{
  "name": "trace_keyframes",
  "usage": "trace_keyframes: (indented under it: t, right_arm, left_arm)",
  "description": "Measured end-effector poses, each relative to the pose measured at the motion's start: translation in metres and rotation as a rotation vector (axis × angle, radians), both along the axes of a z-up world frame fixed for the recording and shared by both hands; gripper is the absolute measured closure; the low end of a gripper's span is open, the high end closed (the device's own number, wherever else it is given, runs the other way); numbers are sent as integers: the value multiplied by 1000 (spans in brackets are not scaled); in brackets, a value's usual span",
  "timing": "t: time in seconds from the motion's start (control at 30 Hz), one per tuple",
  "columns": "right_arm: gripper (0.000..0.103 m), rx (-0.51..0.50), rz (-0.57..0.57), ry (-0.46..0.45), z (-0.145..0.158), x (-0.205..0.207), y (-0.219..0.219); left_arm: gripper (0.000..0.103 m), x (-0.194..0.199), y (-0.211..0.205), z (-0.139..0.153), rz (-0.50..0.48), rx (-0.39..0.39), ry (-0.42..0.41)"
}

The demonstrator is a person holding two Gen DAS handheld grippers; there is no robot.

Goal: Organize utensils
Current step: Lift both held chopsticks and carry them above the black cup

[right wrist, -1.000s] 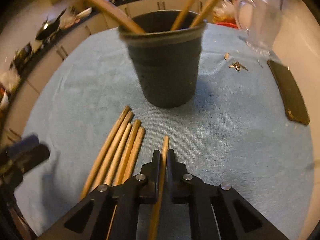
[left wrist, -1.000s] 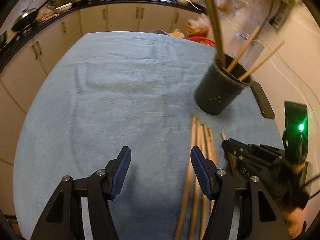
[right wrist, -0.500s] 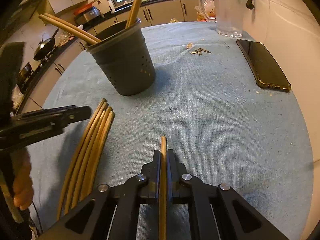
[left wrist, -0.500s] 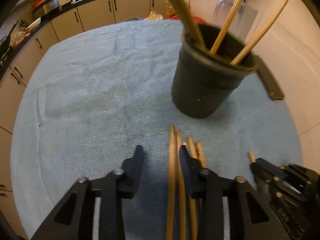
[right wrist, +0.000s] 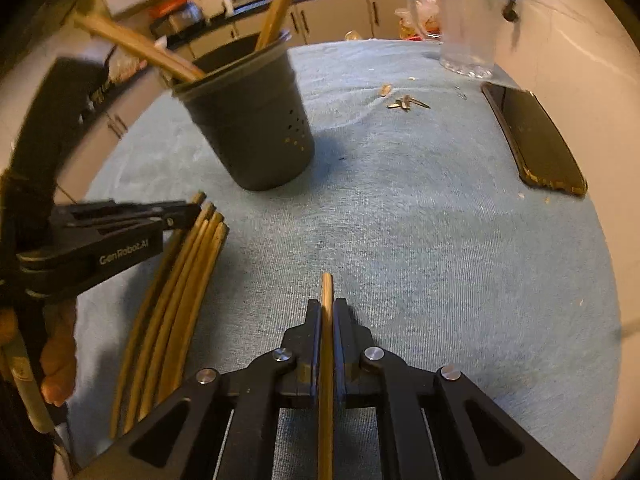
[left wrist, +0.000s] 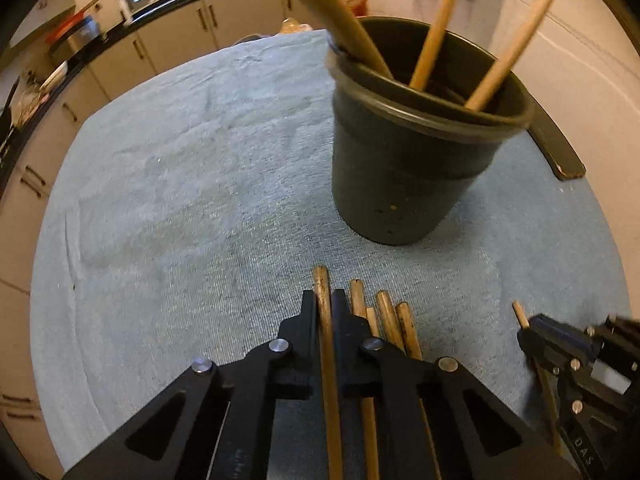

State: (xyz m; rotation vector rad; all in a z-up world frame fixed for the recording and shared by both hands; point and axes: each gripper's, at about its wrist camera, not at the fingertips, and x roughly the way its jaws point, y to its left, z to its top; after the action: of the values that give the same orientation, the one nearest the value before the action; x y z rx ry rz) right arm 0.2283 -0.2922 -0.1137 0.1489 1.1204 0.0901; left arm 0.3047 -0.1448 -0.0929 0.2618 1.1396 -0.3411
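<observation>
Several wooden chopsticks [left wrist: 386,318] lie side by side on the blue cloth in front of a black utensil holder [left wrist: 412,176] that has chopsticks standing in it. My left gripper [left wrist: 325,304] is closing tight on the leftmost chopstick [left wrist: 322,280] of the row, both pads pressing it. My right gripper [right wrist: 327,312] is shut on a single chopstick [right wrist: 327,290] and sits apart on the right. In the right wrist view the left gripper [right wrist: 176,216] reaches over the chopstick row [right wrist: 180,280], with the holder [right wrist: 252,132] behind it.
A black phone [right wrist: 536,140] lies by the right edge of the cloth, near the wall. A clear glass jug [right wrist: 464,20] stands at the back right. Small scraps [right wrist: 404,102] lie between the jug and the holder. Kitchen cabinets run behind the table.
My left gripper moved right to the chopstick row and went from wide open to shut on one chopstick. My right gripper kept its chopstick and drew back from the holder.
</observation>
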Motion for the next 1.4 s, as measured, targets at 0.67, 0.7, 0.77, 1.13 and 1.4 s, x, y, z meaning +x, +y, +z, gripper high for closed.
trace_keyframes:
  t: [0.67, 0.7, 0.77, 1.13, 1.4]
  right_arm:
    - [96, 42, -51, -363, 127, -80, -9]
    - [96, 43, -59, -384, 132, -91, -8]
    - [96, 41, -68, -407, 141, -108, -7]
    - [96, 27, -74, -501, 172, -159, -5]
    - [97, 40, -89, -568, 189, -183, -5]
  left_arm:
    - [96, -147, 142, 155, 265, -298, -387]
    - [95, -154, 147, 155, 278, -281, -407]
    - [95, -165, 152, 161, 284, -284, -418]
    - [95, -210, 153, 169, 307, -290, -459]
    - [96, -228, 153, 187, 319, -340, -500]
